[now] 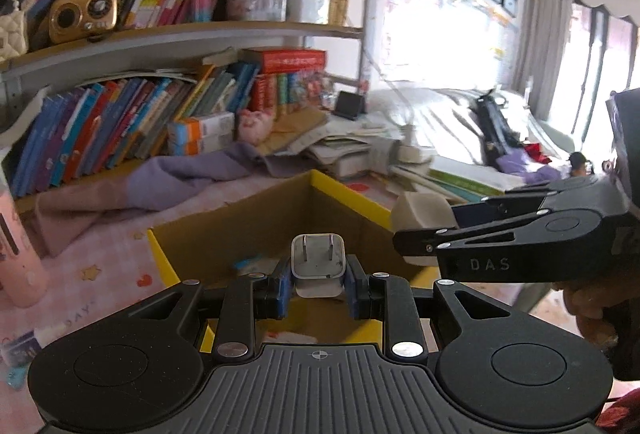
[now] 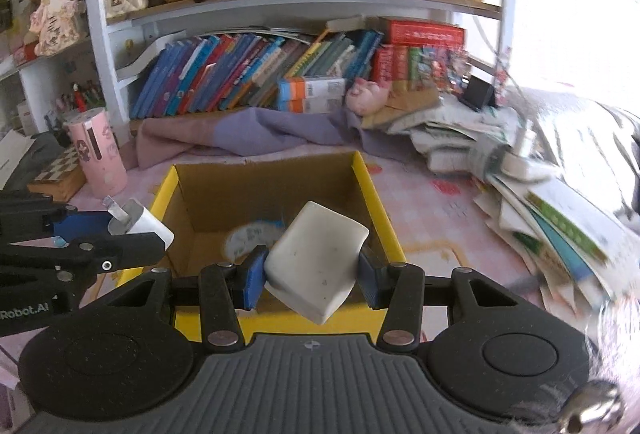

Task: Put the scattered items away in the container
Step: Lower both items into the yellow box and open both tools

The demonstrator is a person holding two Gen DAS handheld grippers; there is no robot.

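We see the left gripper (image 1: 317,284) with its jaws clenched on a white charger plug (image 1: 318,266), prongs pointing away and upward, above the yellow cardboard box (image 1: 360,200). The right gripper (image 2: 314,276) jaws grasp a white rectangular block (image 2: 316,262), tilted, its long axis running forward over the box.

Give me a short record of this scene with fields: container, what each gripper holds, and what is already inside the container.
container: open cardboard box with yellow outer walls, on a pink patterned surface
left gripper: shut on white plug charger, prongs pointing forward, held over the box
right gripper: shut on white block, tilted, held over the box
inside box: one blurred white and blue item, cannot identify
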